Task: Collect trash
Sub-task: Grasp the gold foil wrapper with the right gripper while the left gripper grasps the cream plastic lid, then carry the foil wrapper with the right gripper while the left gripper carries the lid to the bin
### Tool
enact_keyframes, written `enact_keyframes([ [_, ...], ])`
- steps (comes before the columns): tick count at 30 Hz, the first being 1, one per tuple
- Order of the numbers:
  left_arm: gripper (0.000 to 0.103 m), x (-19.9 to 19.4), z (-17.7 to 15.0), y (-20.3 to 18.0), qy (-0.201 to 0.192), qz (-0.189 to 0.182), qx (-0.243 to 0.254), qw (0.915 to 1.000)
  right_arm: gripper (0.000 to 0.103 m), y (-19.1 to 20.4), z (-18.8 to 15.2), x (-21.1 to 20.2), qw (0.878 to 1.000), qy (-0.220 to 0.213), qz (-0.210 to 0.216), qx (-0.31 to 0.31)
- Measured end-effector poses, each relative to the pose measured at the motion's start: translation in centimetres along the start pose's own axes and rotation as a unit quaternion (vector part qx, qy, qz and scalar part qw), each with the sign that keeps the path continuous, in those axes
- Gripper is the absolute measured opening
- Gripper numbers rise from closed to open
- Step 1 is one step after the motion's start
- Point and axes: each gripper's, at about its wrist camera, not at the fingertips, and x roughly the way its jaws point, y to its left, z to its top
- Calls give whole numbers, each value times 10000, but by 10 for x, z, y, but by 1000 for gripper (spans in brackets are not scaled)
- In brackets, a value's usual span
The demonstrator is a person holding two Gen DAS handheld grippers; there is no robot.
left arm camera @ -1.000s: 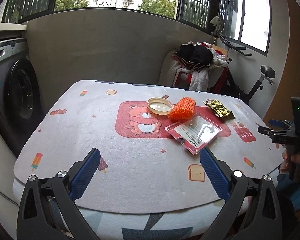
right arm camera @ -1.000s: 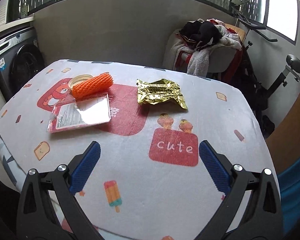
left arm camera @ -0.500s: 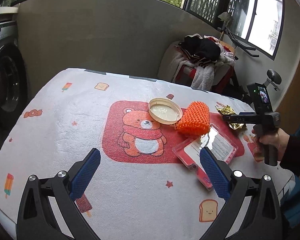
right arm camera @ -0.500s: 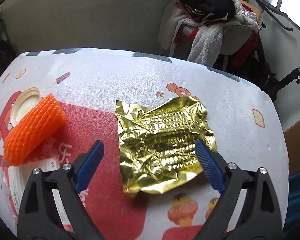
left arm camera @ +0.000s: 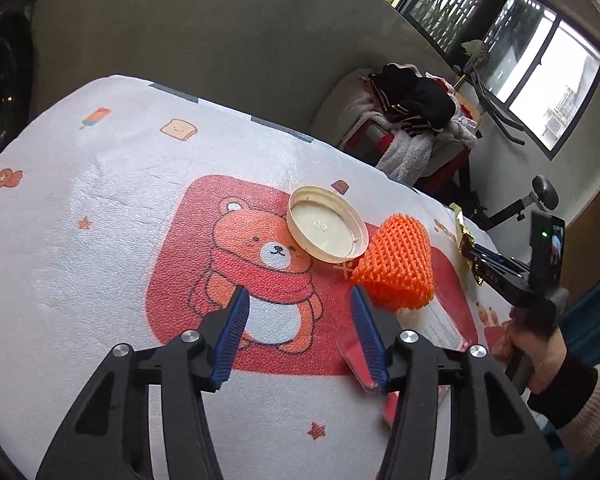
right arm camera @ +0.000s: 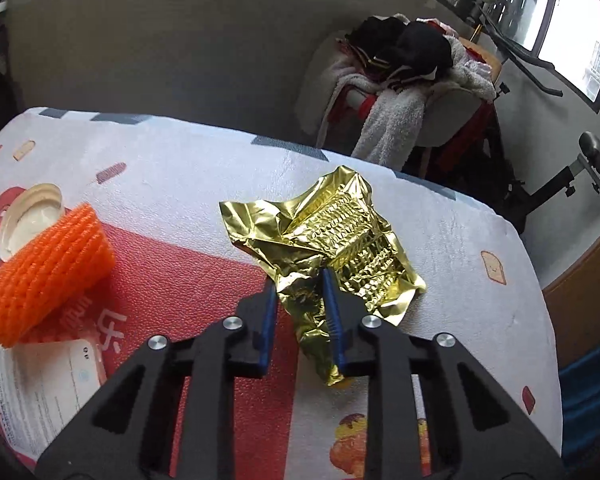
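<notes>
— Between our left tongs [left arm camera: 300,300], half-closed after just narrowing, only tabletop [left arm camera: 100,208]; lid [left arm camera: 327,229] and orange net [left arm camera: 396,264] sit ahead-right.
— Our right tongs [right arm camera: 298,278], just narrowed, pinch the gold wrapper [right arm camera: 332,232].

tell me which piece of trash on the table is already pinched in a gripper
The gold foil wrapper: the right gripper has just closed on its near edge. The orange foam net, cream lid and plastic package lie free.
</notes>
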Motion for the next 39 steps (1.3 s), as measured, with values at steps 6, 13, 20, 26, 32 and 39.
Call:
enact_keyframes([
  [6,39,36,31,-4,209,31,-233,9995,14,-24,0,-49,9977,-544,358,212],
  [13,36,73,53,-14,365,186,-236,9989,13,-45,-17,-71,9941,-756,587,509],
  [20,9,99,51,-16,740,694,64,9948,11,-58,-23,-91,9904,-958,742,670],
  [26,4,73,47,-10,524,736,221,9957,11,-60,-30,-109,9885,-1028,848,713],
  [32,4,24,48,-16,248,652,466,9965,11,-64,-32,-135,9855,-1125,970,816],
  [39,4,-37,25,-34,76,452,837,9954,11,-57,-46,-175,9836,-1133,1159,785],
])
